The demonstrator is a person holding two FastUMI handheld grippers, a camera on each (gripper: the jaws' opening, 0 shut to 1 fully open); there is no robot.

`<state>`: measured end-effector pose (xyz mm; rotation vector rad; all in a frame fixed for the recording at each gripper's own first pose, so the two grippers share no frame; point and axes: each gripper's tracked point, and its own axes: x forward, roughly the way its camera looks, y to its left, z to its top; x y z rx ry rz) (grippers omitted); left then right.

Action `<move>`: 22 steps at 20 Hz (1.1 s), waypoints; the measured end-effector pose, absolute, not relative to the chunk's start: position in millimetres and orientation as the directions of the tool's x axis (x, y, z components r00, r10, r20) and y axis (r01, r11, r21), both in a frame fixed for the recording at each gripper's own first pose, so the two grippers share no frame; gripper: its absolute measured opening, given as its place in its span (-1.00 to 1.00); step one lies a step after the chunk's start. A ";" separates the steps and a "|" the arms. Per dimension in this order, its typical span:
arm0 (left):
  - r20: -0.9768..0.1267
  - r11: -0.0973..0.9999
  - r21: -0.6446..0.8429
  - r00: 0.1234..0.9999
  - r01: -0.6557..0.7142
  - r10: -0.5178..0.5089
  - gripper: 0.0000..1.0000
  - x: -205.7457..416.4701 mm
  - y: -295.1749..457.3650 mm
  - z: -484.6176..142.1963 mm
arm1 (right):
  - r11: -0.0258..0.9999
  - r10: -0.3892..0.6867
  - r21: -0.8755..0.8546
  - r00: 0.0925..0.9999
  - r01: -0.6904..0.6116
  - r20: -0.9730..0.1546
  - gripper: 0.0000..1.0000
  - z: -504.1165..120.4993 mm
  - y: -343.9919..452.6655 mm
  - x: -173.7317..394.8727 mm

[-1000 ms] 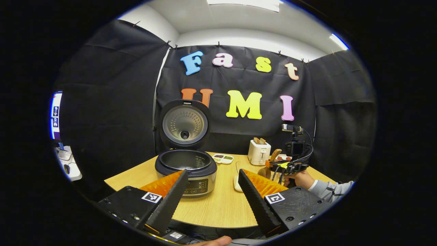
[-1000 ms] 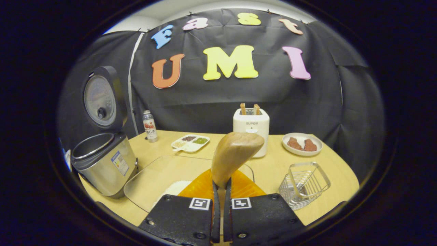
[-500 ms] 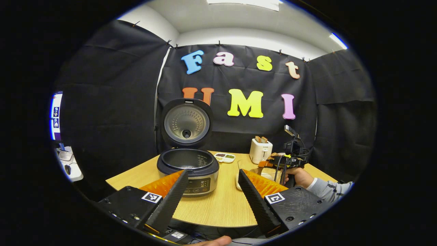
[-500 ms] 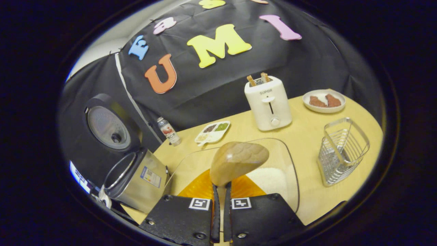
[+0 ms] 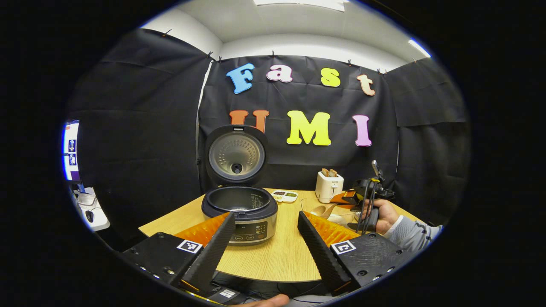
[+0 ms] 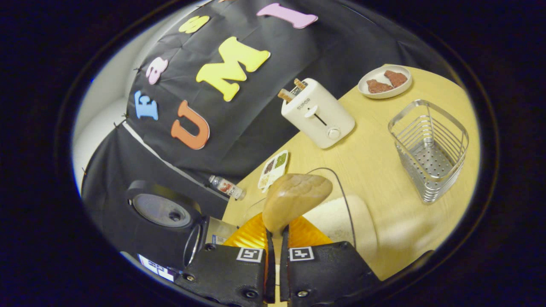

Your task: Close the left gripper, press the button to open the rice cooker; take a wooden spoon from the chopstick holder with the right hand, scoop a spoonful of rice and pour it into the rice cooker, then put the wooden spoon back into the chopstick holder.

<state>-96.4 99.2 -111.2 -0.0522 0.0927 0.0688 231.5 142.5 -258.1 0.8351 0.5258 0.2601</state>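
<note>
The rice cooker (image 5: 239, 211) stands open on the table, its lid (image 5: 236, 154) upright and the inner pot empty. My left gripper (image 5: 265, 214) is open in front of it, holding nothing. My right gripper (image 6: 276, 233) is shut on the handle of the wooden spoon (image 6: 295, 199), rolled sideways, with the spoon bowl just above the white rice (image 6: 337, 217) in the glass dish (image 6: 341, 187). The wire chopstick holder (image 6: 431, 147) stands empty to the right. In the left gripper view a hand holds the right gripper (image 5: 367, 200) over the dish, spoon (image 5: 320, 209) pointing left.
A white toaster (image 6: 318, 113) with toast stands behind the dish, and a plate (image 6: 384, 81) with brown pieces lies beyond the holder. A small divided tray (image 6: 274, 169) and a bottle (image 6: 226, 186) sit near the wall. The cooker (image 6: 179, 221) is left of the dish.
My right gripper has rolled further sideways and dropped toward the glass dish, bringing the spoon bowl close to the rice. The left gripper stays open and has only drifted slightly.
</note>
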 end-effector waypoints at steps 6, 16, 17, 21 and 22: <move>-0.093 0.998 -0.025 0.994 -0.060 0.057 0.89 -98.8 88.7 -106.9 | 0.310 0.454 0.951 0.877 0.010 -0.157 -0.82 -216.8 105.3 221.4; -0.071 0.999 -0.009 0.997 -0.041 0.040 0.89 -107.8 78.3 -97.7 | 0.068 0.517 0.996 0.856 -0.052 0.010 -0.82 -151.3 109.6 192.0; -0.070 0.999 -0.010 0.997 -0.042 0.041 0.89 -109.1 80.0 -97.7 | 0.072 0.524 0.996 0.852 -0.059 0.013 -0.82 -145.3 113.6 188.6; -0.071 0.998 -0.003 0.996 -0.056 0.056 0.89 -117.9 90.7 -96.3 | 0.125 0.548 0.988 0.837 -0.087 0.005 -0.83 -126.6 135.6 184.4; -0.062 0.998 0.000 0.996 -0.064 0.063 0.89 -120.2 95.1 -93.5 | 0.144 0.558 0.985 0.830 -0.096 -0.001 -0.83 -123.1 144.4 184.9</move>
